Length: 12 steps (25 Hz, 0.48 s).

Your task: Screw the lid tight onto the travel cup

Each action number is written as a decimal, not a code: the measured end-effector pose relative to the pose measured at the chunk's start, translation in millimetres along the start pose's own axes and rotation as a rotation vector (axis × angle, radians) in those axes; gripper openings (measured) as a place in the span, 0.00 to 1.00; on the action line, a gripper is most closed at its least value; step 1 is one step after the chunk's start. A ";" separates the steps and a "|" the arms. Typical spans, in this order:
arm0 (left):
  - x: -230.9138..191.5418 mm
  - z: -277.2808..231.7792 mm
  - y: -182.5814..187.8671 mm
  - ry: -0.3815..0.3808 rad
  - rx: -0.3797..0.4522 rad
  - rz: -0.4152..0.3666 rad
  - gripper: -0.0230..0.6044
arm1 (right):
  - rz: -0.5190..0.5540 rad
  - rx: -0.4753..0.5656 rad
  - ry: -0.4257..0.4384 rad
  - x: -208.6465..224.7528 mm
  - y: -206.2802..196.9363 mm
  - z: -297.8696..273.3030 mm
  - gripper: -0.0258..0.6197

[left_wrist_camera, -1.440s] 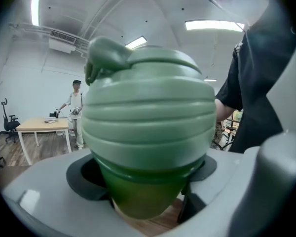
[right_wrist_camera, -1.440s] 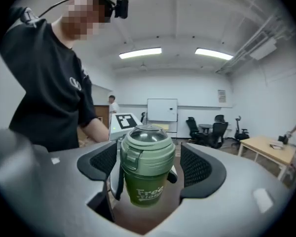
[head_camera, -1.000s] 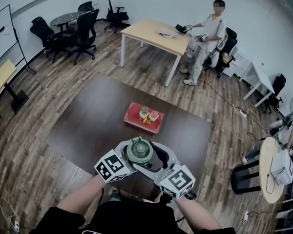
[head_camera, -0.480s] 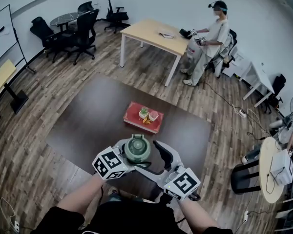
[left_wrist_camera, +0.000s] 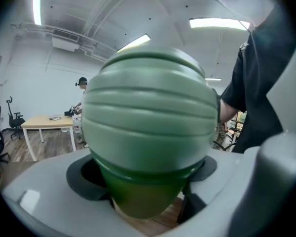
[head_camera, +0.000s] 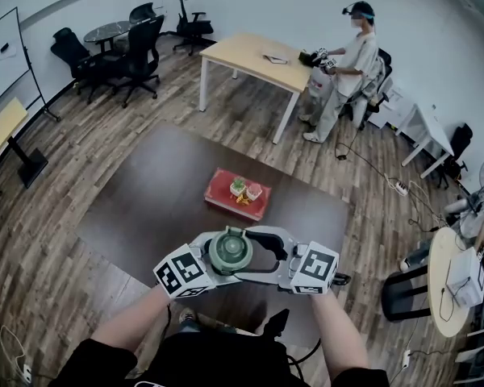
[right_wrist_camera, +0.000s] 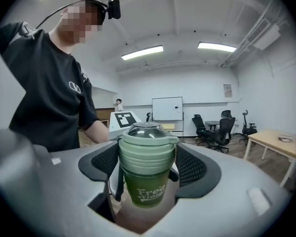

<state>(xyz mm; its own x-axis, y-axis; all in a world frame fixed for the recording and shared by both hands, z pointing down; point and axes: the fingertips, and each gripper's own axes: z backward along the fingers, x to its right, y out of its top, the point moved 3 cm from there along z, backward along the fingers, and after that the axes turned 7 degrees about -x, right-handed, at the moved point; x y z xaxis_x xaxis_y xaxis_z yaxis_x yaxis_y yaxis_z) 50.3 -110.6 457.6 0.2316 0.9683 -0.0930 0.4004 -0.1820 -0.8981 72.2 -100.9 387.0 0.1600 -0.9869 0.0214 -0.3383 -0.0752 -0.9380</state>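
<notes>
A green travel cup [head_camera: 230, 251] with a ribbed pale-green lid [right_wrist_camera: 147, 149] is held up in front of me. My left gripper [head_camera: 223, 260] comes in from the lower left and is shut on the dark-green cup body [left_wrist_camera: 138, 196], below the lid [left_wrist_camera: 145, 112]. From the right, my right gripper [head_camera: 242, 254] reaches round the lid. Its jaws have just been closing with the lid between them, and both black pads [right_wrist_camera: 108, 167] touch the lid's sides. The cup stands upright with its printed body [right_wrist_camera: 147, 191] showing below the pads.
Beyond the cup, a red tray [head_camera: 226, 200] with small items lies on a dark brown table [head_camera: 145, 208]. Farther back stand a light wooden table [head_camera: 254, 55], a person [head_camera: 347, 63] beside it and black office chairs [head_camera: 121, 51].
Half a second ago the right gripper hung off the lid, swung toward the lower right. It has since turned back and closed round the lid. The left gripper and cup stayed put.
</notes>
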 end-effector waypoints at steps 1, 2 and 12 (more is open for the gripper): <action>-3.2 0.9 0.2 0.020 0.006 0.010 0.70 | -0.028 0.022 -0.054 0.0 0.7 -1.5 0.62; -6.6 2.0 0.0 0.041 0.012 0.023 0.70 | -0.064 0.046 -0.127 -0.4 1.3 -3.4 0.62; -15.7 -1.0 -2.0 0.105 0.048 0.069 0.70 | -0.264 0.058 -0.786 -16.3 0.1 -20.0 0.61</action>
<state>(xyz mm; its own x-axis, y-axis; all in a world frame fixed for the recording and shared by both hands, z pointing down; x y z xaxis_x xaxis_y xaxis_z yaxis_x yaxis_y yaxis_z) 46.7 -125.7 461.3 0.3497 0.9301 -0.1121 0.3384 -0.2370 -0.9107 50.9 -87.7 393.4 0.8359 -0.5487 0.0156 -0.1539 -0.2616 -0.9528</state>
